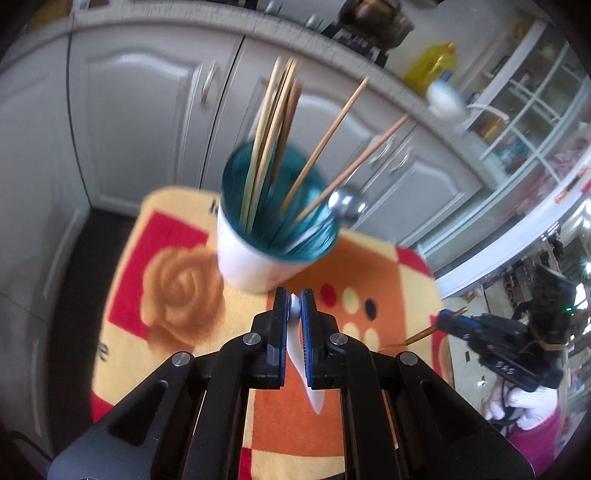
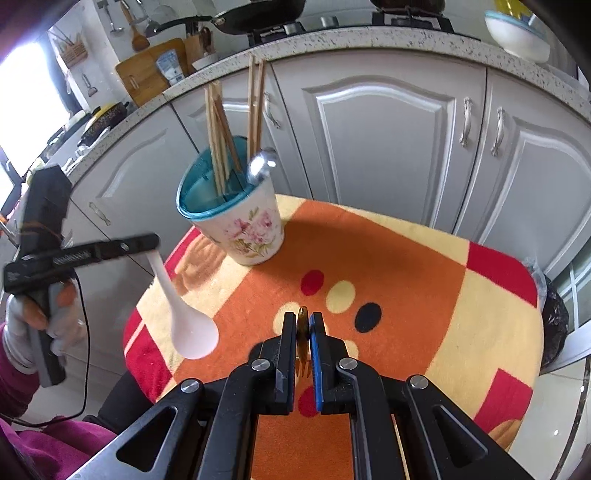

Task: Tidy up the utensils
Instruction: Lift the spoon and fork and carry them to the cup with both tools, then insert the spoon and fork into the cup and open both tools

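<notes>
A white floral holder cup [image 1: 251,258] with a teal inside stands on the blanket-covered table [image 1: 177,280]. It holds several wooden chopsticks [image 1: 273,129] and a metal spoon [image 1: 345,205]. My left gripper [image 1: 294,301] is shut on a white plastic spoon [image 1: 310,384], just in front of the cup; the spoon's bowl hangs down in the right wrist view [image 2: 188,328]. My right gripper [image 2: 303,319] is shut on a small brown-handled fork [image 2: 302,332], above the middle of the table. The cup shows in the right wrist view [image 2: 243,229] at the far left corner of the table.
White kitchen cabinets [image 2: 384,133] and a speckled counter [image 2: 369,40] stand behind the table. A bowl [image 2: 517,33] sits on the counter. The other gripper shows at the right edge of the left wrist view [image 1: 498,339]. The table edge drops off at left.
</notes>
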Demonstrator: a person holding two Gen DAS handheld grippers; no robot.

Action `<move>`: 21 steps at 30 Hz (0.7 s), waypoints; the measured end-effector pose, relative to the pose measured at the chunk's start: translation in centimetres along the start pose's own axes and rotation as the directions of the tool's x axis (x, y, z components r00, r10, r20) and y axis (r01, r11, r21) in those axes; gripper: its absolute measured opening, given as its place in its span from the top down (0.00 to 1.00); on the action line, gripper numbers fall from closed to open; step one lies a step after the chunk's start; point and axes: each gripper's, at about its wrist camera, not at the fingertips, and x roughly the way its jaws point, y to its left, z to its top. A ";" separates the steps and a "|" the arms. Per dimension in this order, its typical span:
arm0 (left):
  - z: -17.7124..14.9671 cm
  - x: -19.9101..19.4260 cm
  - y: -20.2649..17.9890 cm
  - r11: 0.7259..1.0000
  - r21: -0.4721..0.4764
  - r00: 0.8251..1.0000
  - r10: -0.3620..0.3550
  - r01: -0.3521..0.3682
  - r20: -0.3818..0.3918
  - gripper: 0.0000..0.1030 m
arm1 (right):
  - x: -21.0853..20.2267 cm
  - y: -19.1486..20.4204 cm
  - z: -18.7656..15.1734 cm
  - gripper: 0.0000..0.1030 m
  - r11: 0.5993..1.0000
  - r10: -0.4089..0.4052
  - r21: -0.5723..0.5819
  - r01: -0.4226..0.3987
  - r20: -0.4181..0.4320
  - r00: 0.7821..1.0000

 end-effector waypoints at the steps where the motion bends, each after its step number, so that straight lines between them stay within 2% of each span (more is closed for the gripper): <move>1: 0.5 -1.0 -0.2 1.000 0.006 1.000 -0.005 0.005 0.019 0.95 | -0.2 0.1 0.2 0.94 1.000 0.005 -0.004 -0.005 0.006 1.000; 6: 3.5 -5.0 -1.3 0.999 0.045 0.992 0.000 -0.006 0.129 0.95 | -2.4 1.3 1.9 0.94 0.999 0.040 -0.025 -0.039 0.065 0.997; 10: 6.2 -7.0 -2.0 0.996 0.071 0.976 0.030 -0.046 0.218 0.95 | -4.2 2.9 4.4 0.94 0.996 0.065 -0.062 -0.058 0.126 0.990; 13: 8.3 -7.3 -2.2 0.990 0.090 0.956 0.084 -0.113 0.281 0.95 | -5.1 4.6 7.1 0.94 0.993 0.086 -0.099 -0.070 0.167 0.982; 16: 9.8 -6.3 -2.0 0.978 0.105 0.942 0.139 -0.178 0.305 0.95 | -5.5 6.2 9.5 0.94 0.988 0.102 -0.133 -0.077 0.197 0.975; 21: 11.0 -2.9 -1.1 0.963 0.123 0.940 0.197 -0.238 0.278 0.95 | -3.9 8.7 13.2 0.94 0.981 0.114 -0.178 -0.077 0.208 0.971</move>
